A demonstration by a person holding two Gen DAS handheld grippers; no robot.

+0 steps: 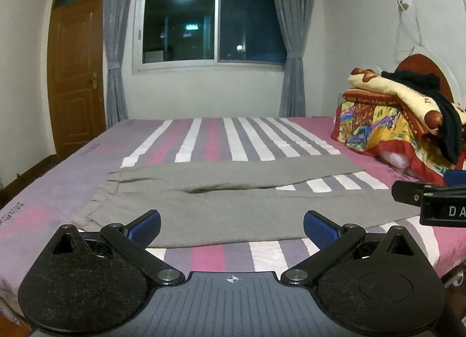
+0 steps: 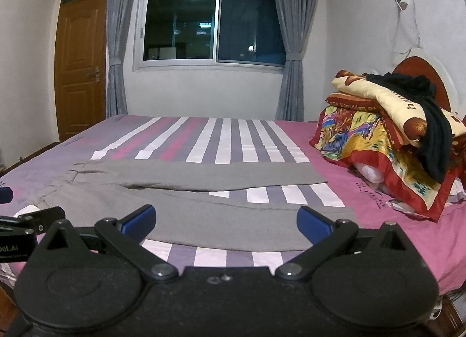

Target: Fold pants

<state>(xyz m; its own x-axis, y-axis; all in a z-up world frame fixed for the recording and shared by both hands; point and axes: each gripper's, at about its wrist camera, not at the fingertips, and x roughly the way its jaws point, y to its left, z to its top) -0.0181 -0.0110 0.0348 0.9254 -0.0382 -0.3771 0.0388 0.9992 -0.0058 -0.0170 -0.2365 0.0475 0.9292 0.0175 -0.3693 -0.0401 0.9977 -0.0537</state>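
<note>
Grey pants (image 1: 233, 205) lie flat across the striped bed, waistband to the left, both legs stretching right with a narrow gap between them. The right wrist view shows the same pants (image 2: 186, 205). My left gripper (image 1: 232, 227) hovers open above the near edge of the pants, nothing between its blue pads. My right gripper (image 2: 226, 221) is open too, just short of the near leg's hem side. In the left wrist view the right gripper (image 1: 431, 194) shows at the right edge; in the right wrist view the left gripper (image 2: 26, 220) shows at the left edge.
A pile of colourful folded blankets (image 1: 407, 121) with a black garment (image 1: 437, 103) on top sits at the head of the bed, right. The bed sheet (image 1: 204, 138) is pink, grey and white striped. Behind stand a window with grey curtains (image 1: 209, 22) and a wooden door (image 1: 75, 74).
</note>
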